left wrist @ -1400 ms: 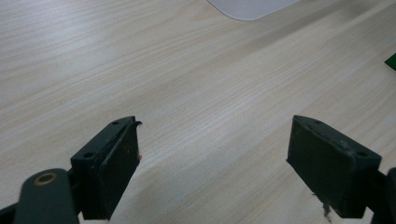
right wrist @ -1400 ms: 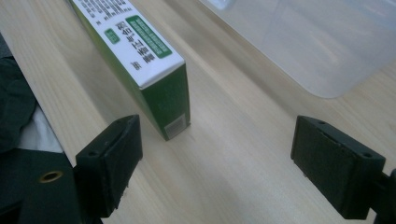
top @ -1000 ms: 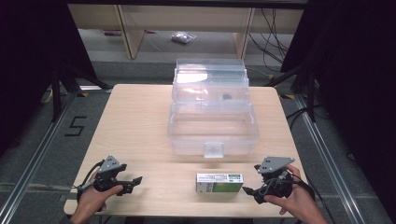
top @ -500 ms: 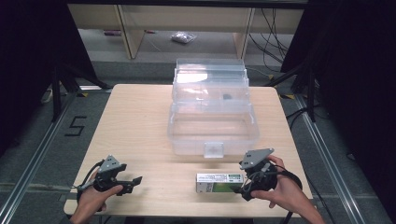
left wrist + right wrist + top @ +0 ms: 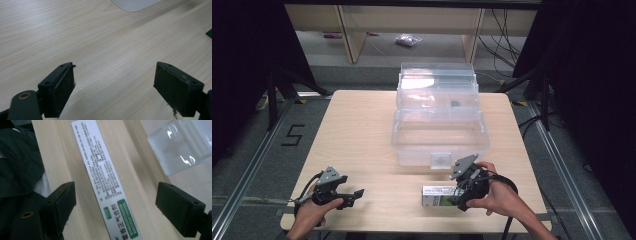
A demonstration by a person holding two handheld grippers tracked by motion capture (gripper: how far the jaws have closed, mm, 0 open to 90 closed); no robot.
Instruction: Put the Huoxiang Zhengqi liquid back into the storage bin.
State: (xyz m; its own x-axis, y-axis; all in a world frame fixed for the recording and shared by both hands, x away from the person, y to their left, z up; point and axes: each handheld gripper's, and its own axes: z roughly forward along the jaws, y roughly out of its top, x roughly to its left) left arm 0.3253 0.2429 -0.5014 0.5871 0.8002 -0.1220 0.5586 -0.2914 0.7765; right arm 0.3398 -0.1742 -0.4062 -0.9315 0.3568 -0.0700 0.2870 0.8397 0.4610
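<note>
A long white and green printed box (image 5: 438, 196) lies flat near the table's front edge, and in the right gripper view the box (image 5: 105, 177) runs lengthwise between the jaws. My right gripper (image 5: 458, 197) hangs over the box's right end, open, with a jaw on each side and clear of it (image 5: 117, 207). Behind the box stands a clear plastic case (image 5: 439, 131) with its lid raised. My left gripper (image 5: 355, 195) rests open at the front left, and bare wood lies between its jaws (image 5: 113, 85).
The case's front latch (image 5: 440, 160) faces the box; a corner of the case (image 5: 182, 145) shows at the right gripper view's upper right. The wooden table (image 5: 362, 135) has free surface left of the case. A shelf unit (image 5: 412, 25) stands behind the table.
My right gripper has moved left from the front right of the table to over the box's right end. The left gripper has stayed in place.
</note>
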